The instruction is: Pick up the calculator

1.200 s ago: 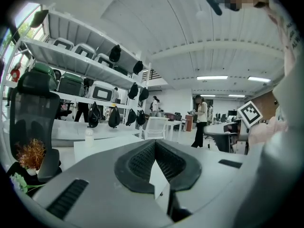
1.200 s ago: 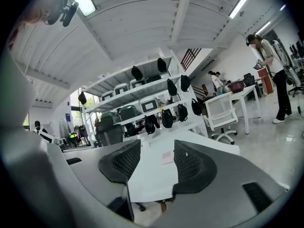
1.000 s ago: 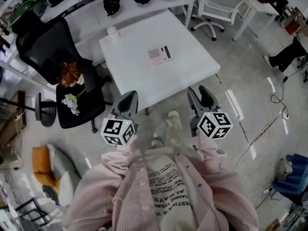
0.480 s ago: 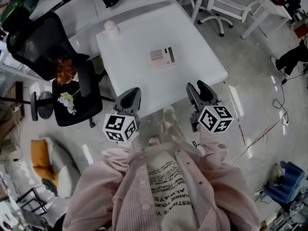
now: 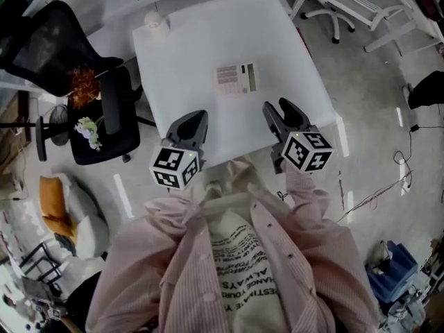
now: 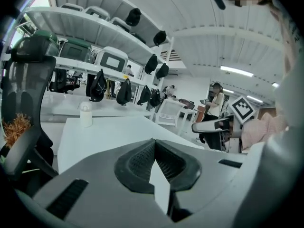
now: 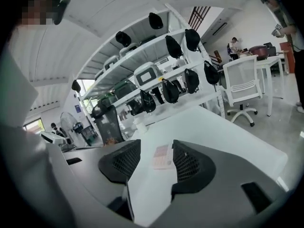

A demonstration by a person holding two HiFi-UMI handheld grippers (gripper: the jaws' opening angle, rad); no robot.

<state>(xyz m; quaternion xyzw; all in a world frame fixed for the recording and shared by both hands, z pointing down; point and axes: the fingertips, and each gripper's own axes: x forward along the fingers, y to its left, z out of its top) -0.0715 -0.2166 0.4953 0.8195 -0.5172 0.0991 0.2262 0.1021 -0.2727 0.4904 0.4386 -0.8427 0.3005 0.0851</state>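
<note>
Calculator [image 5: 236,79] is lying flat on the tabletop [image 5: 180,47], well apart from both grippers. The right gripper [image 5: 277,108] is gaping wide and pointing at it, likely getting ready to grab. The left gripper [image 5: 191,120] is pinching shut on nothing, likely not needed. Only the right gripper view is showing the calculator lined up between its jaws.

Table top [image 5: 187,68] between right gripper [image 5: 277,109] and calculator [image 5: 236,80]: bare, passage unobstructed. White bottle [image 5: 154,21] at far left corner, well apart from calculator. Black chair [image 5: 104,113] close beside table's left edge.
</note>
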